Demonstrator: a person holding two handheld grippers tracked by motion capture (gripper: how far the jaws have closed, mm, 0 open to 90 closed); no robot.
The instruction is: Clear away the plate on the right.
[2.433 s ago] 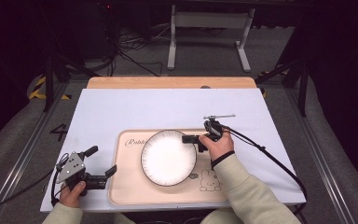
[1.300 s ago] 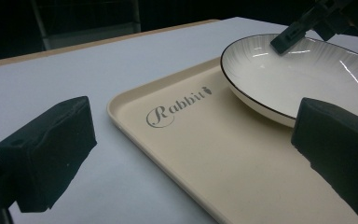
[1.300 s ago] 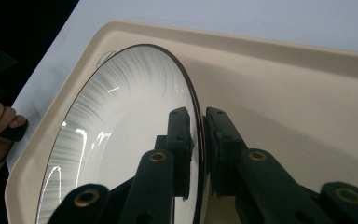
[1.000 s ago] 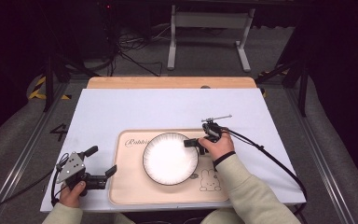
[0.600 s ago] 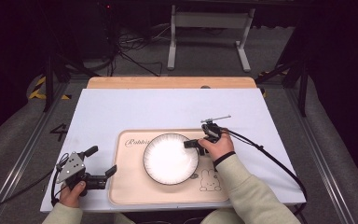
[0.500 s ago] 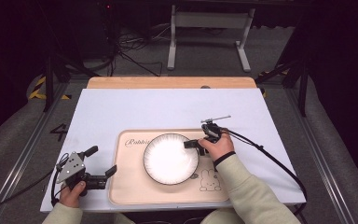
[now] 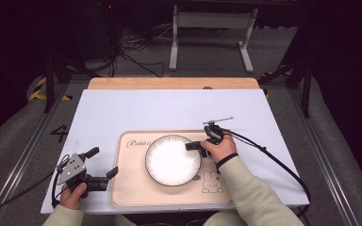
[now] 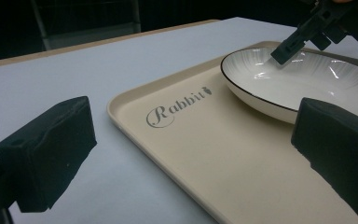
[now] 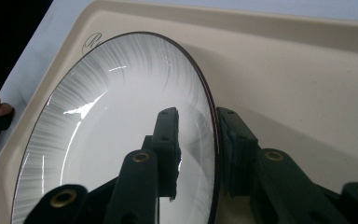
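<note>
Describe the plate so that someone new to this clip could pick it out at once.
A beige tray lettered "Rabbit" lies at the near edge of the white table. On it sits the plate: round, shallow and white, with a thin dark rim and fine ribbed lines. The right tool straddles its rim.

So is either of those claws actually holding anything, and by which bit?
The right claw has the plate by its rim, one jaw inside the dish and one outside. The left claw is open and holds nothing.

The plate (image 9: 121,140) runs off the bottom edge.
</note>
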